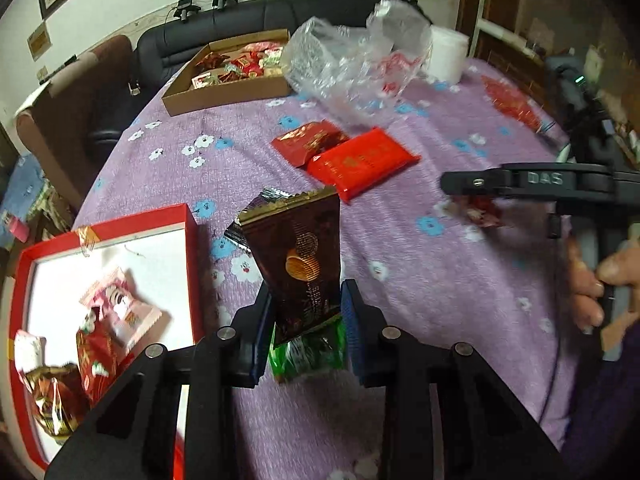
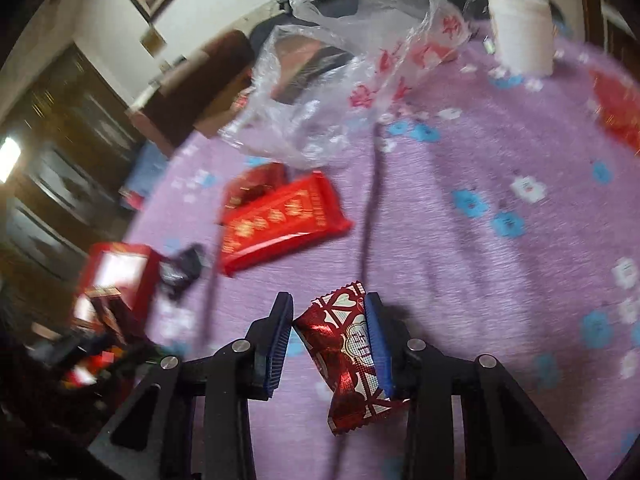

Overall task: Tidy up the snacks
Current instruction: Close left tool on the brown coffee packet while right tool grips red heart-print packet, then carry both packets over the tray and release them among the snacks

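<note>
My left gripper (image 1: 307,294) is shut on the lower end of a dark brown snack packet (image 1: 298,248), which stands up just right of the red box (image 1: 192,240). A green packet (image 1: 308,354) shows under the brown one, between the fingers; whether it is gripped too I cannot tell. The box's white inside holds several pink, red and gold packets (image 1: 116,312). My right gripper (image 2: 328,316) is shut on a red-and-silver foil packet (image 2: 344,360) that sits slanted between the blue pads. In the left wrist view that gripper (image 1: 452,186) appears side-on at the right with a hand behind it.
Two red flat packets (image 1: 360,162) (image 1: 308,140) lie mid-table on the purple flowered cloth (image 1: 400,280). Behind them are a crumpled clear plastic bag (image 1: 352,64), a white tub (image 1: 448,52) and a cardboard tray (image 1: 224,98) of sweets. Another red packet (image 1: 512,104) lies far right.
</note>
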Available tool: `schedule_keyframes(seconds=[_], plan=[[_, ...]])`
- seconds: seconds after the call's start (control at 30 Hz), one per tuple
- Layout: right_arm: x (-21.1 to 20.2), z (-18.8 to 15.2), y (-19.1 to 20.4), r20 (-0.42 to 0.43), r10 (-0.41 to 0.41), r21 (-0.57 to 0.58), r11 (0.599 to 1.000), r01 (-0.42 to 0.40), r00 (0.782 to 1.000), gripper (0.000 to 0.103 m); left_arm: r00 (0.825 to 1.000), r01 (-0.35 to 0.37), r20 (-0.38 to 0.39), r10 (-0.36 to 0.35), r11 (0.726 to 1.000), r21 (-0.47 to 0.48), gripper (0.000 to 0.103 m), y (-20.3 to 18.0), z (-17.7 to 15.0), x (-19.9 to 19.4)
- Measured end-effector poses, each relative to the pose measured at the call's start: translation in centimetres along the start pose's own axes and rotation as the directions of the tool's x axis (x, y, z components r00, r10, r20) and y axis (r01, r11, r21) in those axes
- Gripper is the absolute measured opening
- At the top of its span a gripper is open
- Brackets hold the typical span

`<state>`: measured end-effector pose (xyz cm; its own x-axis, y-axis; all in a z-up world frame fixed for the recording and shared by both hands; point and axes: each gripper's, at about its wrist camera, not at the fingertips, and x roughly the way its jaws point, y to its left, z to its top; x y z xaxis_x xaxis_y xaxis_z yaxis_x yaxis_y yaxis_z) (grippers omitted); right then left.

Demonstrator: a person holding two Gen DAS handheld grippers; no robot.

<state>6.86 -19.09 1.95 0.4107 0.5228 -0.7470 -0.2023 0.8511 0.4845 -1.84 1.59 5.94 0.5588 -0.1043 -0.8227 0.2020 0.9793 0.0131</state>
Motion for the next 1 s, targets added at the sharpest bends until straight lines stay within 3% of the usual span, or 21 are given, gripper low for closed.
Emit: schedule_keyframes(seconds=[0.3,0.53,0.63,0.8,1.0], plan=[[-0.6,-0.3,1.1,0.017,0.236,0.059,0.970,-0.236,0.972,0.037,0.997,-0.001,0.073,0.007,0.997,-0.078,0.030,3.4,-3.2,-5.2],[0.3,-0.9,4.8,0.002,0.274,0.001,0.962,-0.274,0.962,0.037,0.994,-0.040,0.091,0.057,0.984,-0.176,0.030,8.4,-7.2,-7.7],[0.8,-1.4,7.1,-0.011,0.370,-0.008,0.929,-0.371,0.929,0.036,0.995,-0.051,0.078,0.070,0.975,-0.218,0.030,10.4,-8.3,-7.8],[1.4,-2.2,11.5,-0.051,0.425,-0.022,0.904,-0.426,0.904,0.036,0.993,-0.056,0.085,0.081,0.964,-0.258,0.030,12.6,-9.1,-7.9],[3.2,-2.5,18.7,-0.101,0.424,-0.092,0.897,-0.433,0.900,0.037,0.993,-0.044,0.093,0.075,0.954,-0.297,0.030,15.1,-9.7,-7.6]])
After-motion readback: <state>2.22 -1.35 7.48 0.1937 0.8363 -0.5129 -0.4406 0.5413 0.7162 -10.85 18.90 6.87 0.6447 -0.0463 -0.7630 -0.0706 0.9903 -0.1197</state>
